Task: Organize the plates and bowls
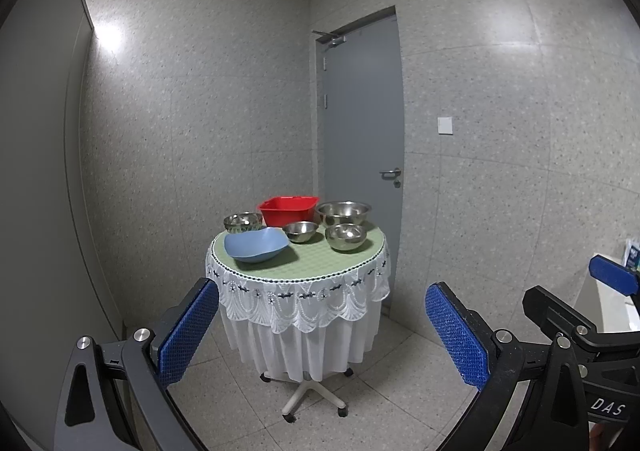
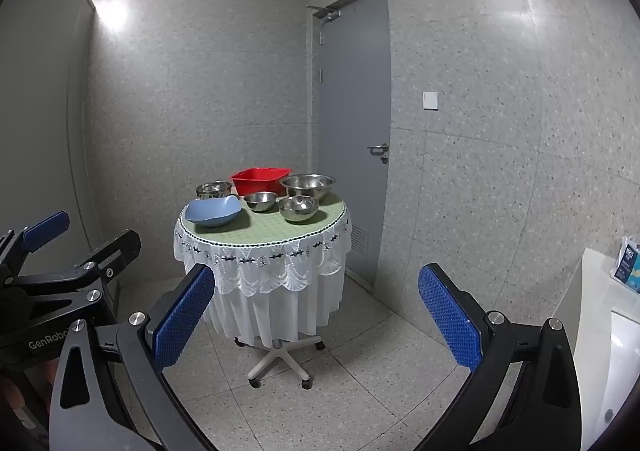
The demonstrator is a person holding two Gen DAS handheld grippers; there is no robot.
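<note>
A small round table [image 1: 316, 259] [image 2: 264, 233] with a green top and white lace cloth stands some way ahead of both grippers. On it sit a blue plastic bowl [image 1: 256, 245] [image 2: 214, 212] at the front left, a red square basin [image 1: 289, 209] [image 2: 260, 179] at the back, and several steel bowls: a large one [image 1: 343, 212] [image 2: 307, 185] at the back right, a medium one [image 1: 345, 237] [image 2: 298, 208] in front of it, a small one [image 1: 300, 231] [image 2: 260, 201] in the middle and one [image 1: 242, 222] [image 2: 213, 189] at the back left. My left gripper [image 1: 322, 335] and right gripper [image 2: 316, 323] are both open, holding nothing, well short of the table.
A grey door [image 1: 360, 155] [image 2: 354, 123] stands behind the table on the right, grey speckled walls all round. The table rests on a wheeled star base [image 1: 310, 391] [image 2: 280, 361]. A white counter [image 2: 600, 315] with a blue packet [image 2: 630, 267] is at the right edge.
</note>
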